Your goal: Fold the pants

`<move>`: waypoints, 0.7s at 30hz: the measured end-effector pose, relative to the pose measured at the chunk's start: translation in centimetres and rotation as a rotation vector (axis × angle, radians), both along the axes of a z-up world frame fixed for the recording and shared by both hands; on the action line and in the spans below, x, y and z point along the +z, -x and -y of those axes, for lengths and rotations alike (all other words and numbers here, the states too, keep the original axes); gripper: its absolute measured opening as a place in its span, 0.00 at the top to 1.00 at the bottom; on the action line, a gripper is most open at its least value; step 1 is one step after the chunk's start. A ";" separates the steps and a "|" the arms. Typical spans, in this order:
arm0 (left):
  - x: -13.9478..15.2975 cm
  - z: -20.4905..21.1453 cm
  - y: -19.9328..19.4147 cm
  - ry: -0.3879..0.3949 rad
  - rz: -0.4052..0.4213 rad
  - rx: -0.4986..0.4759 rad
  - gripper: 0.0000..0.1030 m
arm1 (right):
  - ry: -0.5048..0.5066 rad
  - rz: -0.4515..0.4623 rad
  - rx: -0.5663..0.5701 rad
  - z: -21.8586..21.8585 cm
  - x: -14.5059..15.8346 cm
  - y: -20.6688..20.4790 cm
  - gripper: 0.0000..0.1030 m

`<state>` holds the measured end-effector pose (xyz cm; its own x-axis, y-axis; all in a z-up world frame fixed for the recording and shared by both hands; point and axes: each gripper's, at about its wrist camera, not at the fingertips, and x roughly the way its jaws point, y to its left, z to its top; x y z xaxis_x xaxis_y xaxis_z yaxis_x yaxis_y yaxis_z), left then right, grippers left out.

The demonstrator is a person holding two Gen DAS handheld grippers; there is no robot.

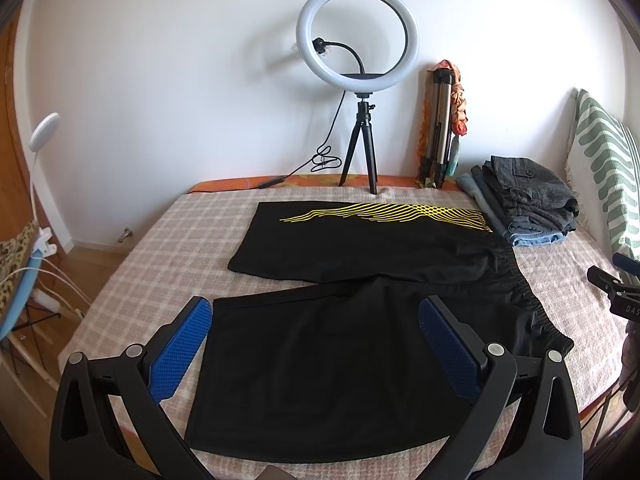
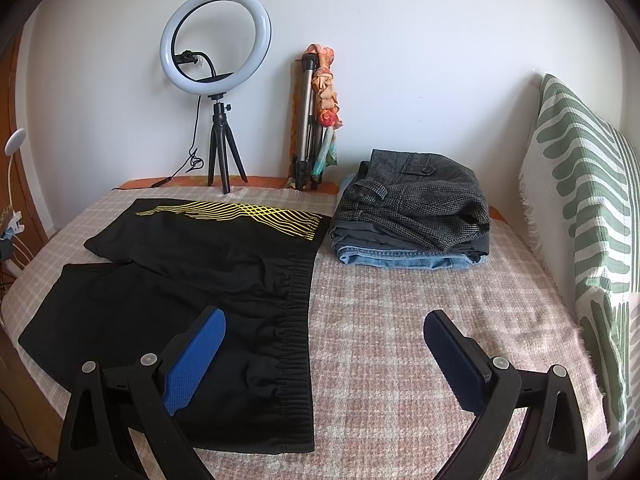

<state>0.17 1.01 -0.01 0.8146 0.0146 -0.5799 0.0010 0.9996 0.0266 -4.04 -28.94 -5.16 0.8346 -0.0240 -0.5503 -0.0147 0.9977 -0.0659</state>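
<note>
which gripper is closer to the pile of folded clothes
Right. The right gripper hangs open over the shorts' waistband, with the pile of folded clothes just ahead. The left gripper is over the leg ends, farther away.

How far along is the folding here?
Barely begun. Done: the shorts lie flat on the bed, legs apart, beside a folded stack. In hand: nothing; left gripper and right gripper hover open. Left: every fold.

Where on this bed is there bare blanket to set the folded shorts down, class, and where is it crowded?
The widest bare patch of checked blanket lies between the black shorts' waistband, the striped cushion and the stack of folded clothes. A narrower strip runs left of the shorts' leg hems. The wall edge is crowded: ring light, folded tripod, the stack.
</note>
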 end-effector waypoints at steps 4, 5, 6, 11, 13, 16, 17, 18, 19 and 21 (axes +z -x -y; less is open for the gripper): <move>0.0 0.0 0.0 0.000 0.000 -0.001 0.00 | -0.001 0.000 -0.001 0.0 0.0 0.0 0.02; 0.0 0.0 0.0 0.000 0.000 -0.001 0.00 | 0.000 0.000 -0.001 0.0 0.0 0.0 0.02; 0.0 0.0 0.0 0.000 0.000 -0.001 0.00 | 0.000 0.000 -0.001 0.0 0.0 0.0 0.02; -0.1 0.0 0.0 -0.002 0.000 0.000 0.00 | 0.001 -0.001 0.000 0.0 0.0 0.0 0.02; -0.1 -0.1 0.0 -0.001 0.000 0.000 0.00 | -0.001 -0.001 0.000 0.0 0.0 0.0 0.02; -0.1 -0.2 0.0 -0.003 -0.001 0.001 0.00 | 0.000 -0.001 0.002 0.0 -0.1 0.1 0.02; -0.2 -0.3 0.0 -0.003 -0.002 0.002 0.00 | 0.000 -0.002 0.002 0.0 0.0 0.1 0.02; -0.3 -0.4 0.0 -0.003 -0.004 0.002 0.00 | -0.002 -0.003 0.003 0.0 -0.1 0.1 0.02; -0.4 -0.4 -0.1 -0.003 -0.007 0.003 0.00 | -0.002 -0.003 0.003 0.0 -0.1 0.1 0.02; -0.6 -0.5 -0.2 -0.006 -0.014 0.000 0.00 | 0.000 -0.006 0.007 0.0 -0.1 0.0 0.02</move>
<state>0.36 1.50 -0.57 0.8067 0.0175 -0.5907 0.0019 0.9995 0.0322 -4.07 -28.96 -5.29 0.8317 -0.0184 -0.5550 -0.0218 0.9976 -0.0658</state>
